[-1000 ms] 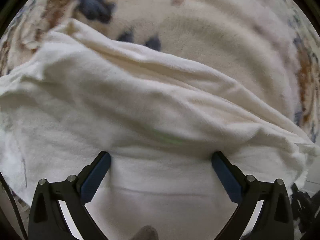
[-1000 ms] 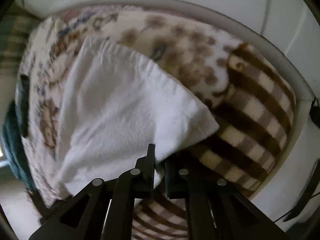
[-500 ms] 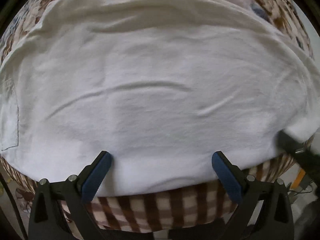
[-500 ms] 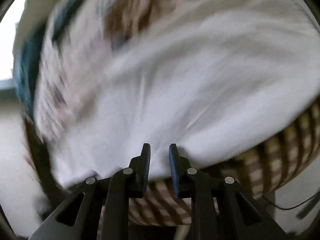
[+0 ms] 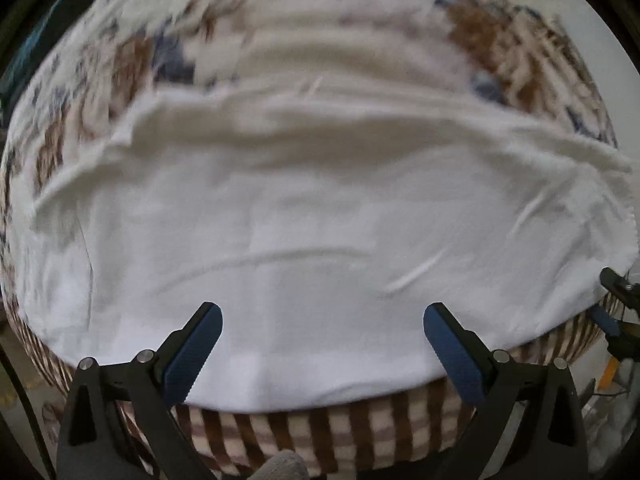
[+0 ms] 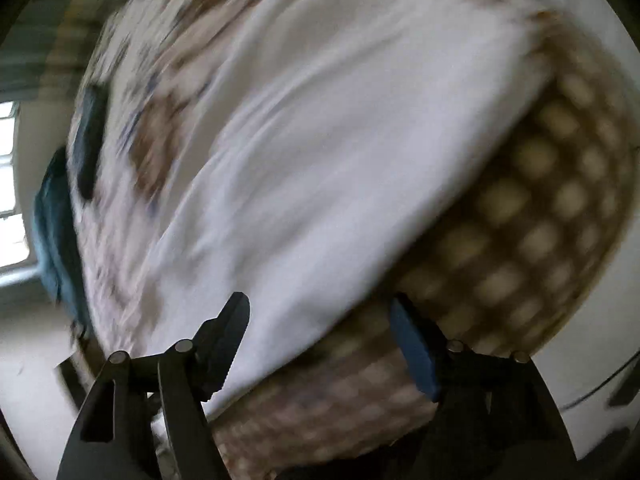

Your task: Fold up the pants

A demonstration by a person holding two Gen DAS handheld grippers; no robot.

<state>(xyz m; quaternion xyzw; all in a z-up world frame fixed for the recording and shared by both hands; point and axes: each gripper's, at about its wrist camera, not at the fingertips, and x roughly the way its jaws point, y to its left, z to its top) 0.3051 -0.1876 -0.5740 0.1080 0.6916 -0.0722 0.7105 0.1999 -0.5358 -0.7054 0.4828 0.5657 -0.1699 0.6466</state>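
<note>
The white pants lie folded in a broad flat layer on the patterned blanket, with their near edge at the bed's front edge. My left gripper is open and empty just above that near edge. In the right wrist view the pants run diagonally across the bed, blurred by motion. My right gripper is open and empty over the pants' near corner. The right gripper also shows at the far right of the left wrist view.
A brown-and-cream checked blanket covers the bed and hangs over its front edge; it also shows in the right wrist view. A teal cloth and a dark object lie at the bed's far left.
My right gripper has opened and let go of the pants' corner. The pants now lie flat on the bed. My left gripper has drawn back and tilted up, still open.
</note>
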